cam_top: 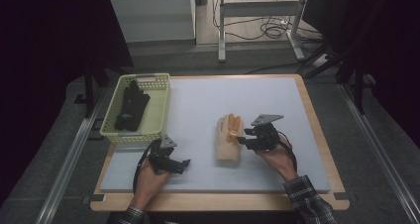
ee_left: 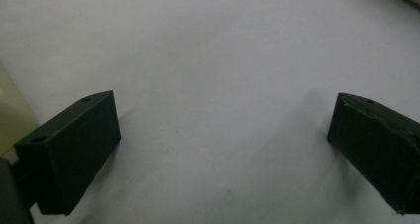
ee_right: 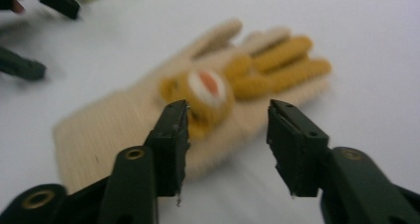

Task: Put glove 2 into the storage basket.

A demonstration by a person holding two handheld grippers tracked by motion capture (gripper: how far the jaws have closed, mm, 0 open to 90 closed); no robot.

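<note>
A cream knitted glove (ee_right: 148, 125) with mustard-yellow fingers and an orange-and-white patch lies flat on the white mat (cam_top: 208, 100), right of centre. My right gripper (ee_right: 228, 135) hovers just above its palm, jaws parted, gripping nothing. My left gripper (ee_left: 223, 149) rests spread wide over bare mat.

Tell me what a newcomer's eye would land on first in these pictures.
The cream knitted glove with mustard-yellow fingers lies flat near the middle of the pale mat, and the right gripper sits at its right edge with its jaws apart, not yet on it. At the mat's far left, a pale yellow basket holds a black glove. The left gripper rests open on bare mat near the front edge.
</note>
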